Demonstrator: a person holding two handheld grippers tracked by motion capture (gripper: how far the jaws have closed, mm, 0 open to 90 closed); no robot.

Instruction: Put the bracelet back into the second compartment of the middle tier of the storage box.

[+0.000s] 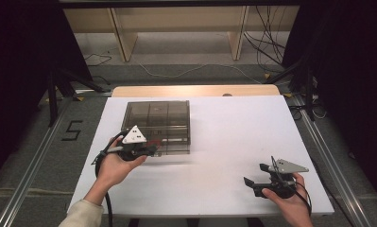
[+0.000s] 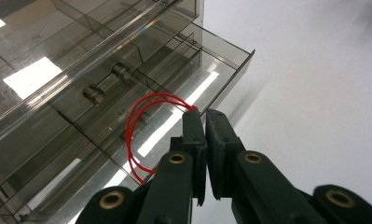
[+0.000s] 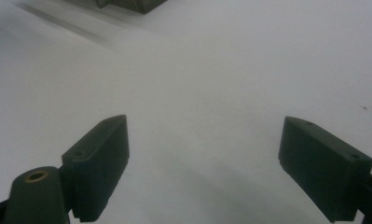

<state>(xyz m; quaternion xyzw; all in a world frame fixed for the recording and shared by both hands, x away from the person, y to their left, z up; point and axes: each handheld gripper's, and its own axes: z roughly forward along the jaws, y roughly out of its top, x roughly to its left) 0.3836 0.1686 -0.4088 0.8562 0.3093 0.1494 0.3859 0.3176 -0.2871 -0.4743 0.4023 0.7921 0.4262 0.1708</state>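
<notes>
While the left tongs (image 2: 206,114) pinch a red elastic loop (image 2: 141,135) over the smoky plastic organiser's open drawer (image 2: 211,79) on the desk (image 1: 224,142), and the right tongs (image 3: 204,168) hover spread and empty, a slack pinch could drop the loop outside the compartment.

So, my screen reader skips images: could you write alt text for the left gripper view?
The left gripper, black jaws nearly closed, pinches a thin red loop over a smoky transparent plastic drawer organiser with one drawer open, on a white table.

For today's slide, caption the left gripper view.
Shut left claw beside a red loop at a clear box's open drawer.
</notes>
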